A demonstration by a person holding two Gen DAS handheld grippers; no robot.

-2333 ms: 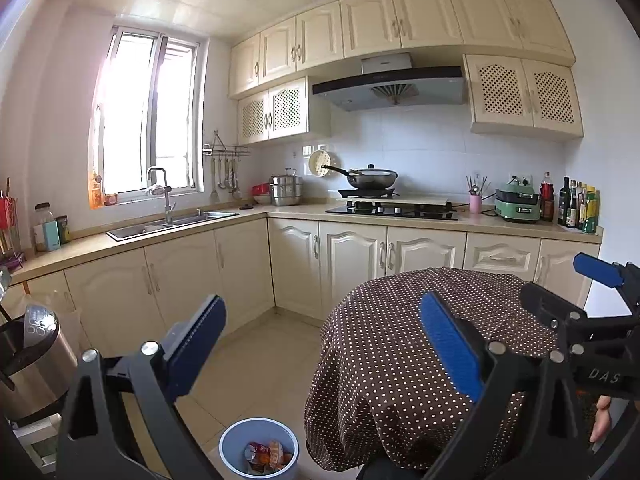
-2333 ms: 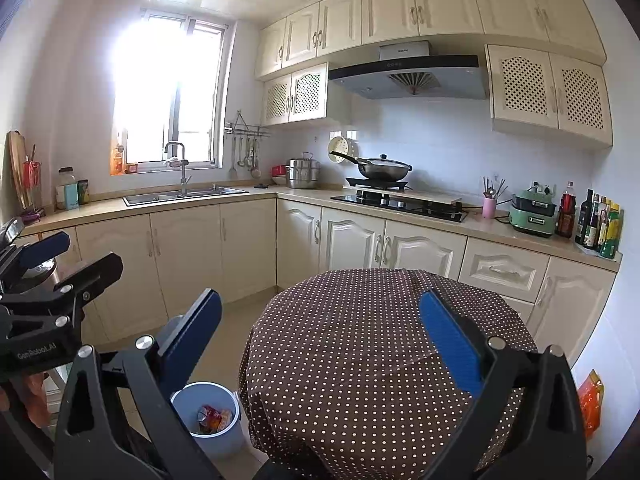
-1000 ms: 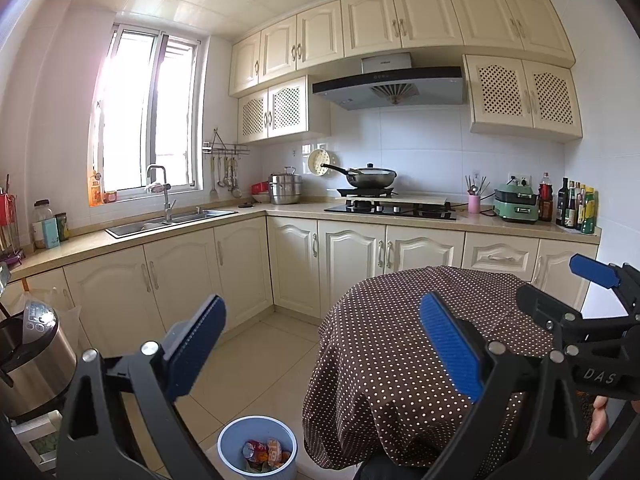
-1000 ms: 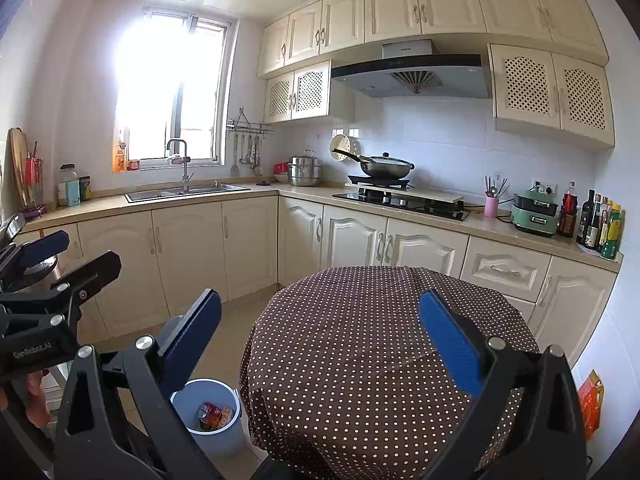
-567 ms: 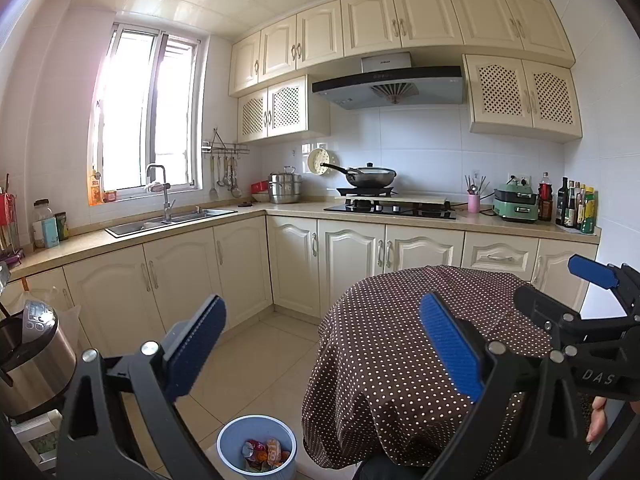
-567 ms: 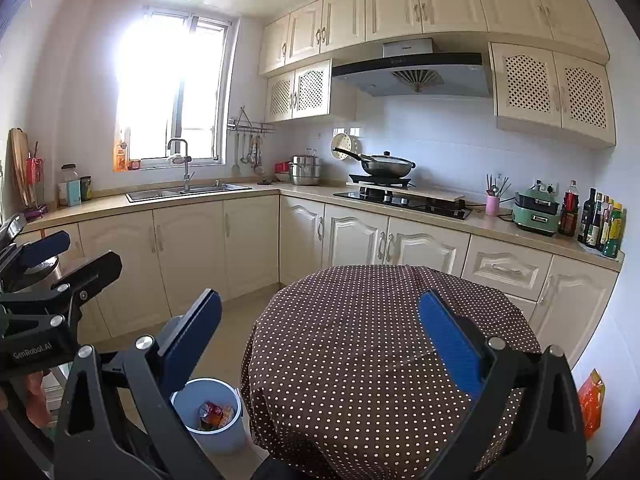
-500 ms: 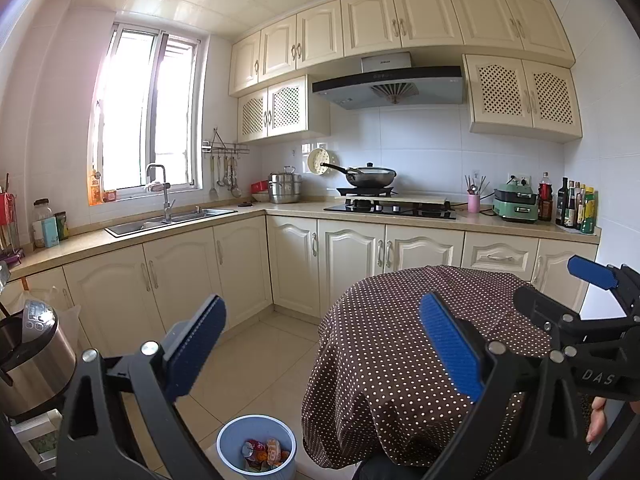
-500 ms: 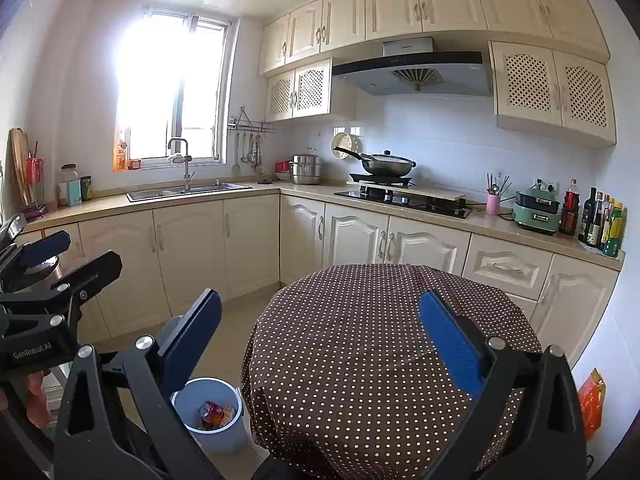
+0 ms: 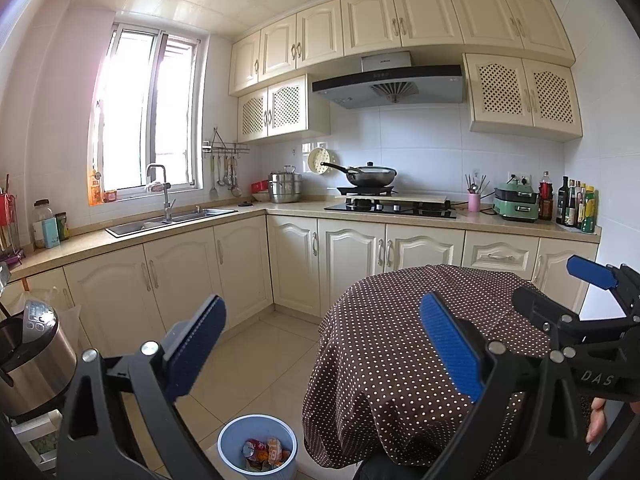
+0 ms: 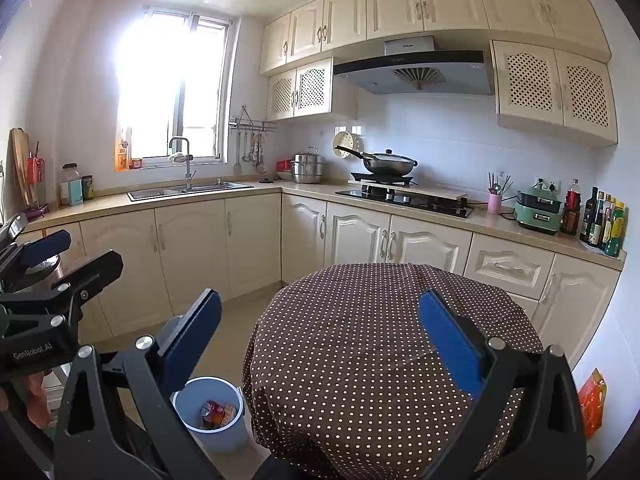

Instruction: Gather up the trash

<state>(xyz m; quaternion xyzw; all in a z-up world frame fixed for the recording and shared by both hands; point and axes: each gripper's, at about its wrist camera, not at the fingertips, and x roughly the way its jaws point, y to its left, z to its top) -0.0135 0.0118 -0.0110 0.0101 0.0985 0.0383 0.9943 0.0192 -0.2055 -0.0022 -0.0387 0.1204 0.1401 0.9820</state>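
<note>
My left gripper [image 9: 322, 344] and right gripper [image 10: 318, 338] both hang released, jaws spread wide with nothing between them. Ahead of them stands the round table [image 10: 360, 344] in its dotted brown cloth. Left of it, on the near floor, the blue bin [image 9: 258, 446] holds colourful trash [image 9: 264, 450].

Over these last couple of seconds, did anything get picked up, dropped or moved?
Nothing was taken or released. Both views drifted slightly. The left gripper and right gripper stay open and empty, the brown polka-dot tablecloth stays bare, and the pale blue bin on the floor keeps its wrappers.
</note>
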